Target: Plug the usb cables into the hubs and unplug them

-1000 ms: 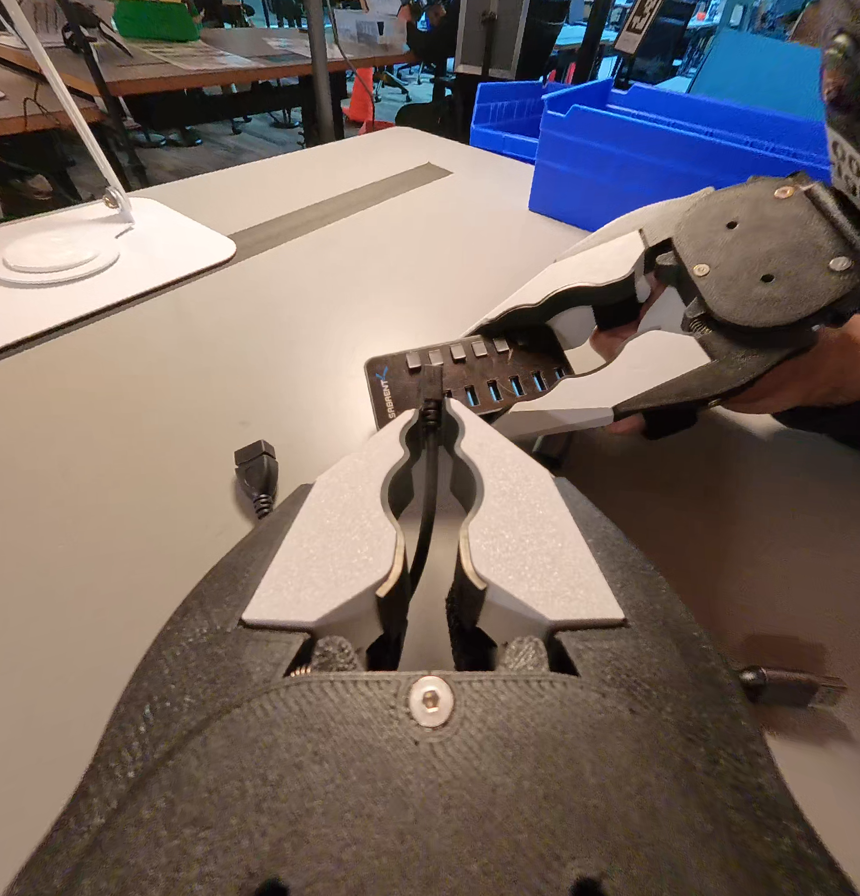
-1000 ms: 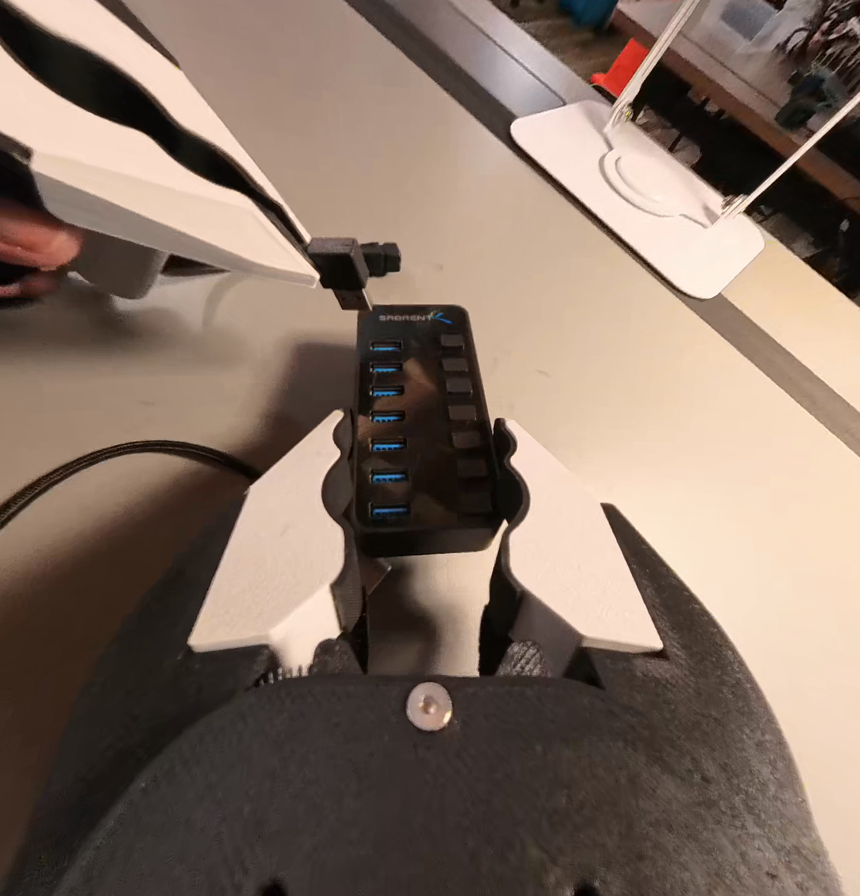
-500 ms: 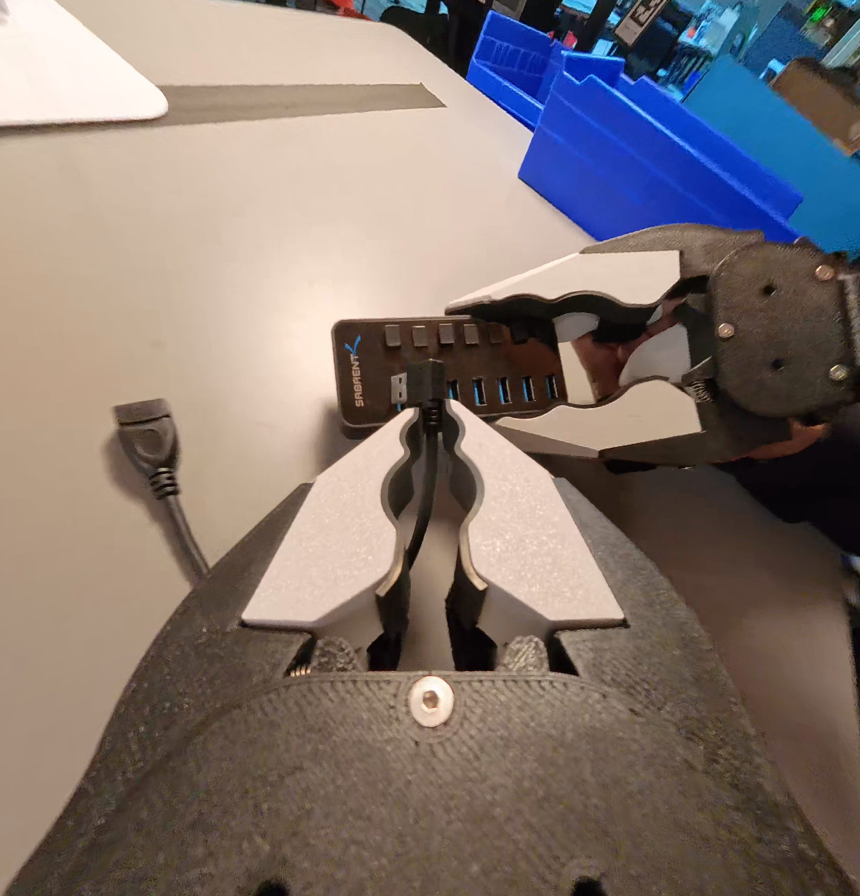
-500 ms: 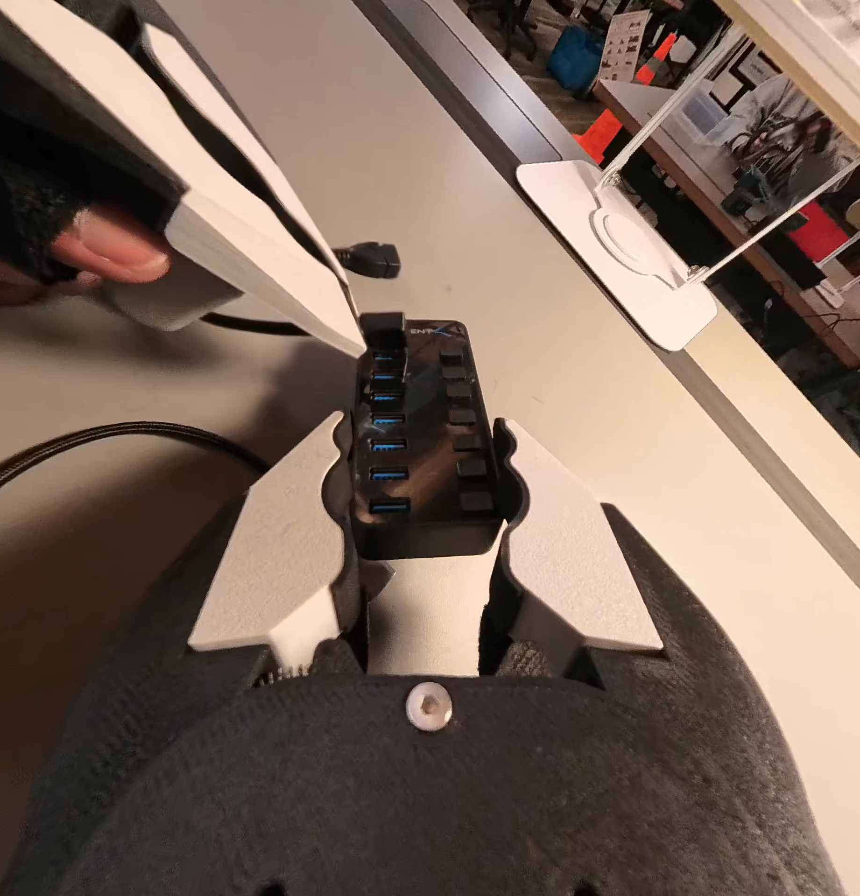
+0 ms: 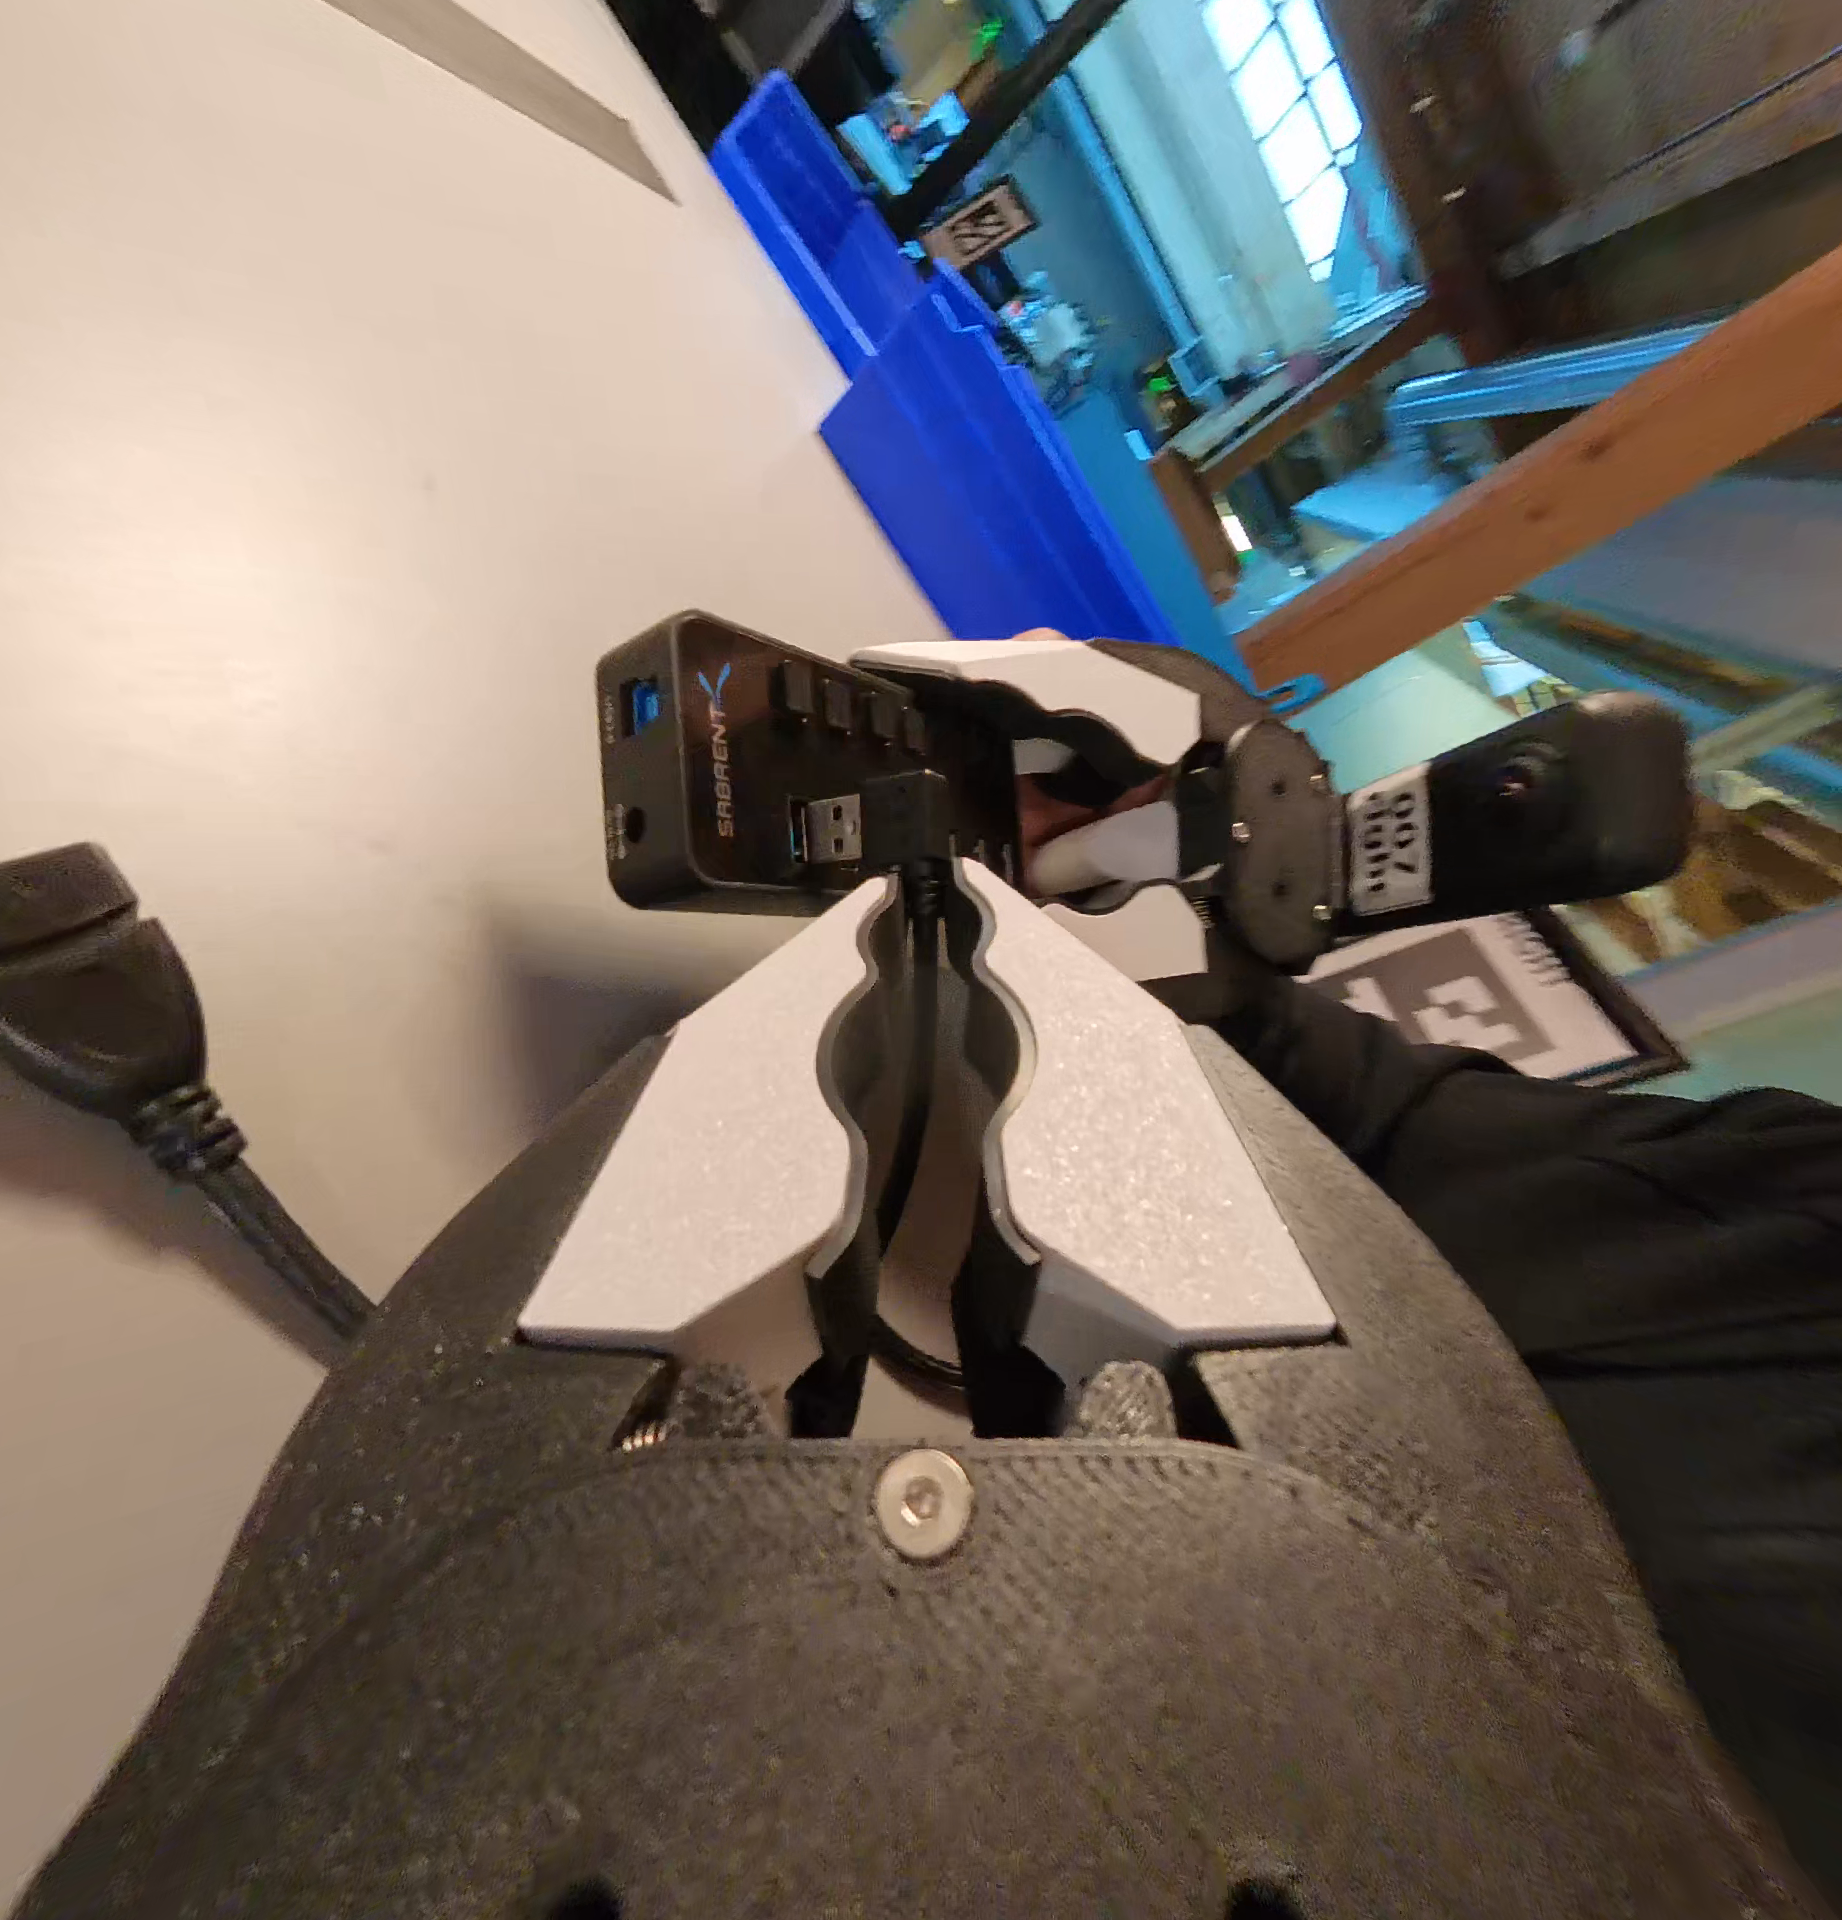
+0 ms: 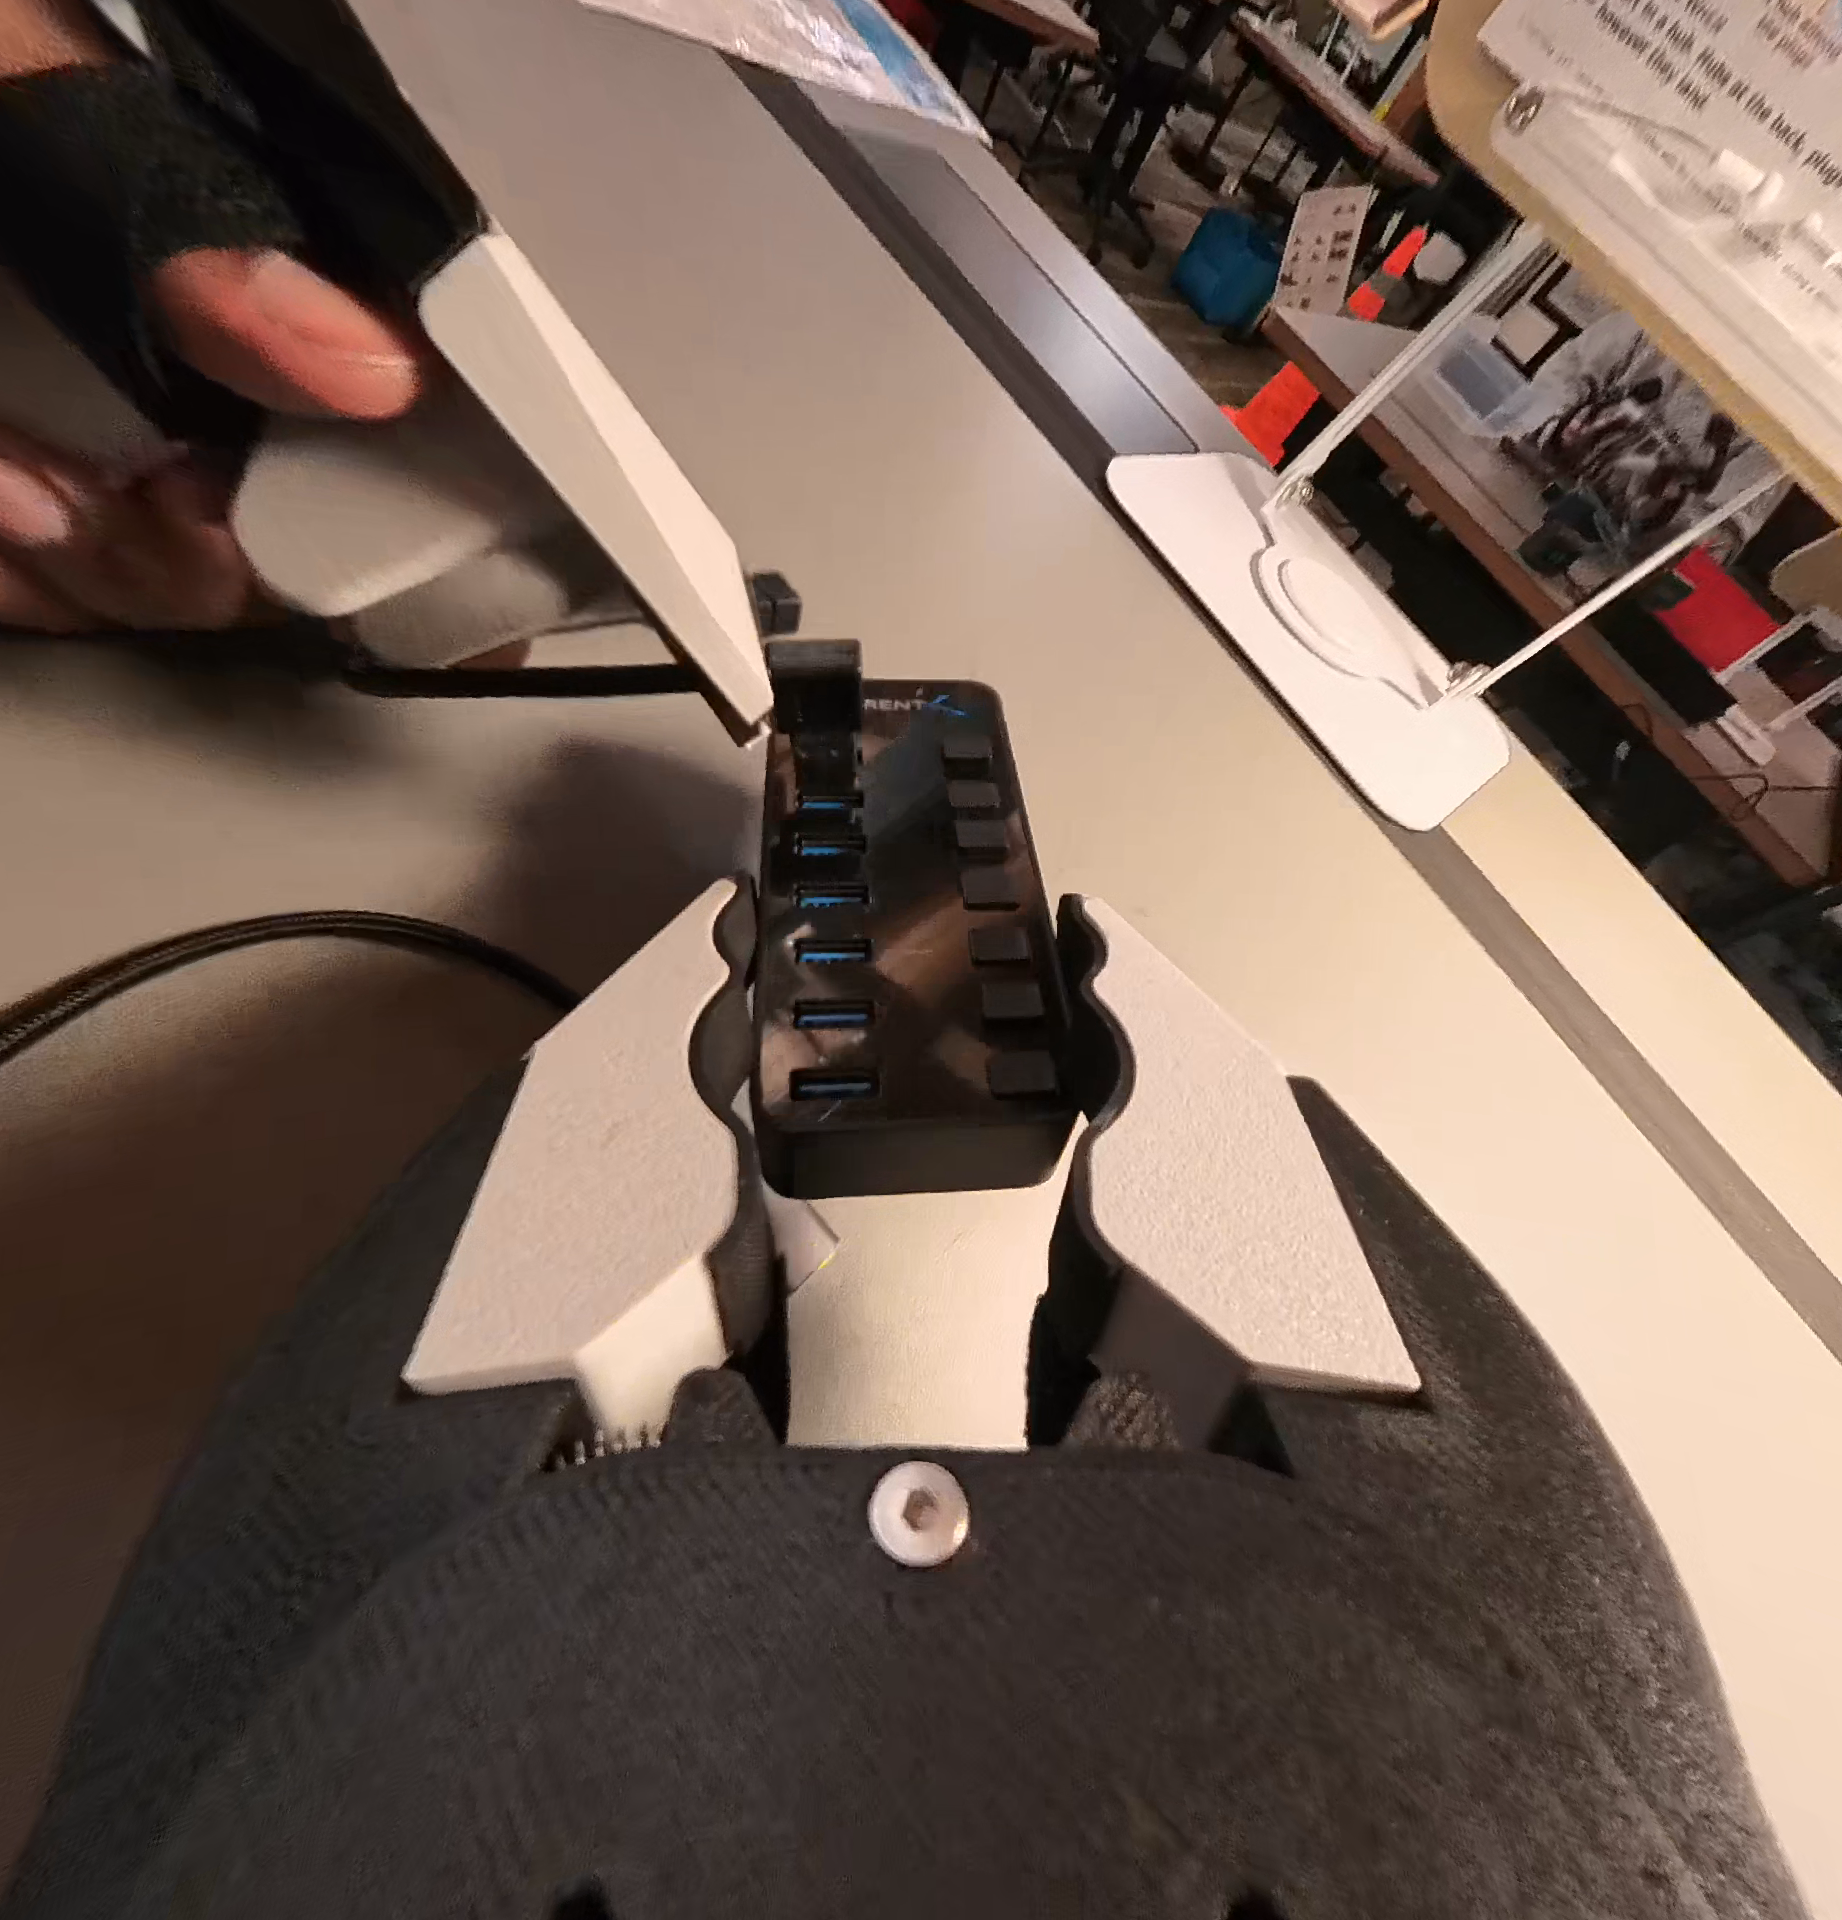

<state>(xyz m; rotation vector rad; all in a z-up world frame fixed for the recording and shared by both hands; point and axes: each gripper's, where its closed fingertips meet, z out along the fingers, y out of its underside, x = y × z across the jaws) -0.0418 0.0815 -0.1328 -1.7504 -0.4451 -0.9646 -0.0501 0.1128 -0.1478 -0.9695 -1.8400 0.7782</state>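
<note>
The pale grey desk [image 5: 273,416] ran back to blue bins [image 5: 927,436] and a cluttered workshop, with a white lamp base [image 6: 1312,634] at its far side. Within the last second the hub [image 6: 906,935] had come up off the desk and tilted, and the right-angle plug [image 5: 865,826] had swung from beyond the hub's end to lie over its face by the endmost port — its metal tongue bare, so apparently not seated; the insertion looked only about to begin. The left hand-held gripper [image 5: 922,894] was closed almost fully, pinching the black cable [image 5: 912,1039] just behind the plug. The right hand-held gripper [image 6: 906,997] stood part-open at the hub's width, clamping its two long sides. A loose socket-ended cable [image 5: 75,966] lay on the desk — clear of both.
</note>
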